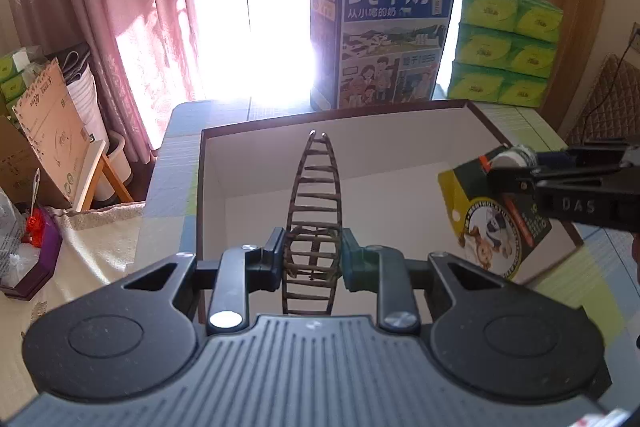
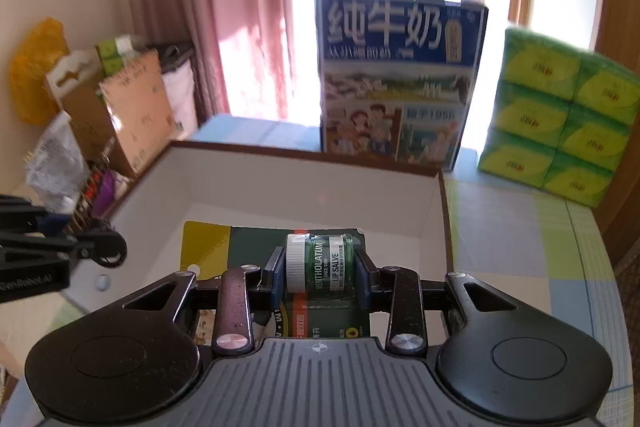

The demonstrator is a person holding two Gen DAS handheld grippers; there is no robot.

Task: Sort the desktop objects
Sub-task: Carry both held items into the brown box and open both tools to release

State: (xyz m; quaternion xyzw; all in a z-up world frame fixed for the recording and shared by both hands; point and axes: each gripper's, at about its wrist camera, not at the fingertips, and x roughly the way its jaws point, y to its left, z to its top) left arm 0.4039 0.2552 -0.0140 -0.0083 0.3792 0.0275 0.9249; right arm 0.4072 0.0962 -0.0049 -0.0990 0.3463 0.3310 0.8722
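Note:
My left gripper (image 1: 313, 259) is shut on a brown tortoiseshell hair claw clip (image 1: 314, 203) and holds it over the near edge of the open white box (image 1: 256, 163). My right gripper (image 2: 320, 269) is shut on a green Mentholatum lip salve jar with a white cap, still on its green and yellow backing card (image 2: 256, 247). It holds the jar (image 2: 320, 263) over the box (image 2: 304, 183). In the left wrist view the jar's card (image 1: 492, 227) and the right gripper (image 1: 516, 167) hang over the box's right side. The left gripper (image 2: 108, 251) shows at the left of the right wrist view.
A blue milk carton case (image 1: 380, 31) and stacked green tissue packs (image 1: 504, 47) stand behind the box on the checked tablecloth (image 2: 520, 227). Cardboard boxes (image 1: 48, 131), bags and a purple case (image 1: 36, 259) crowd the left side by the pink curtain.

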